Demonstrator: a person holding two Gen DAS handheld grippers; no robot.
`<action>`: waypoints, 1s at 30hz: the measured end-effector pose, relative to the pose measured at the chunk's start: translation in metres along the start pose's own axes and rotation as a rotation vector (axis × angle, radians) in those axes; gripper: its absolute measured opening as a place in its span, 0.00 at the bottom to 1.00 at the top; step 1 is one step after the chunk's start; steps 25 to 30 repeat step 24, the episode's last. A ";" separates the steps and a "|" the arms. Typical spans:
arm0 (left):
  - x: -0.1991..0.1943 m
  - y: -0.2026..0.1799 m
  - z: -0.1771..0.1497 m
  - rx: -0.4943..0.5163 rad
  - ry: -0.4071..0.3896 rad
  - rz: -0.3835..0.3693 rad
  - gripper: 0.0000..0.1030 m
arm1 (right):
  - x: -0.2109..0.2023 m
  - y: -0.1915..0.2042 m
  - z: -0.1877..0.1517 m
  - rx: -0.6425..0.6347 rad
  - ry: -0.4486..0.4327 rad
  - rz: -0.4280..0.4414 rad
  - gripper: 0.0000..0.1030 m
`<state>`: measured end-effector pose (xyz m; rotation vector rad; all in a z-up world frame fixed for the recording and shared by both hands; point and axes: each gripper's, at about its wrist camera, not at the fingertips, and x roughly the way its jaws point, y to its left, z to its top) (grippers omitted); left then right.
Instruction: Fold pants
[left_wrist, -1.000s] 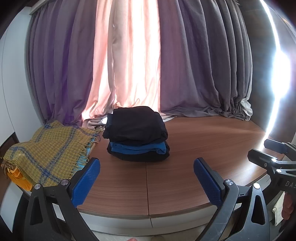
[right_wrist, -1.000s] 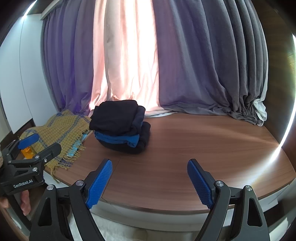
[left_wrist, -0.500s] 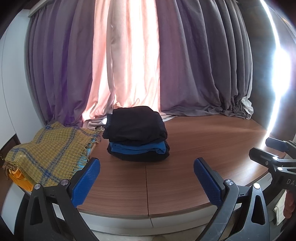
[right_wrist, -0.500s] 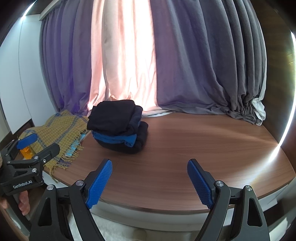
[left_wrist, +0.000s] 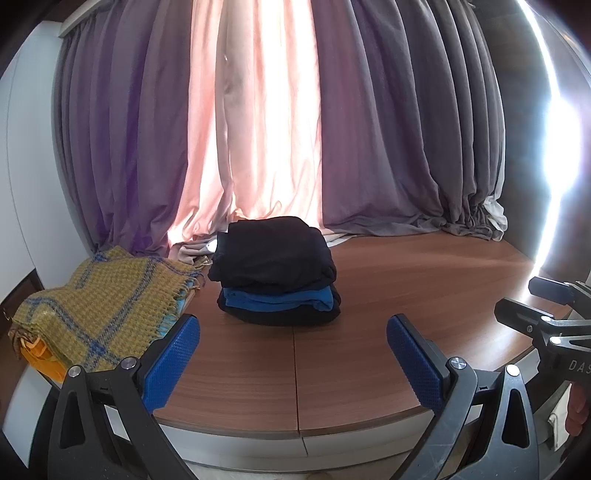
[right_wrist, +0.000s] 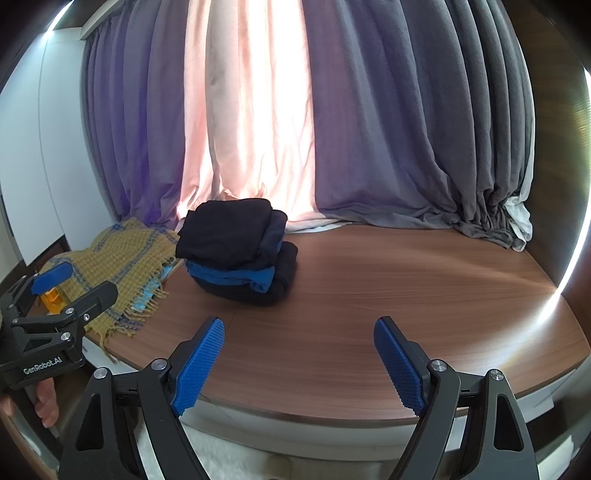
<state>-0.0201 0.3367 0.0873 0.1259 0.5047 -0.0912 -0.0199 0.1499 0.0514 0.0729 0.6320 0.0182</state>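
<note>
Item: stack of folded pants (left_wrist: 275, 271), black over blue over black, on the wooden table (left_wrist: 406, 295). Landmark: the stack.

My left gripper (left_wrist: 293, 354): jaws spread wide, holding nothing, at the table's near edge, the stack straight ahead and apart from the pads.

My right gripper (right_wrist: 298, 360): jaws likewise released and empty, the stack ahead and off to its left.

Long axis of the stack: across my left jaws, I judge. Nearer hand: the left.

Left of the stack, just beside it: a yellow plaid blanket (left_wrist: 99, 306). Behind it: curtains (left_wrist: 266, 122).
</note>
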 end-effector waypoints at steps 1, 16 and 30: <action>0.000 0.000 0.000 0.001 0.000 0.000 1.00 | 0.000 0.000 0.000 -0.001 0.001 0.001 0.82; 0.002 0.002 0.003 0.004 -0.002 0.009 1.00 | -0.001 -0.001 0.002 -0.004 0.000 0.003 0.82; 0.001 0.000 0.003 0.010 -0.009 0.022 1.00 | -0.002 -0.003 0.004 -0.002 0.002 0.002 0.82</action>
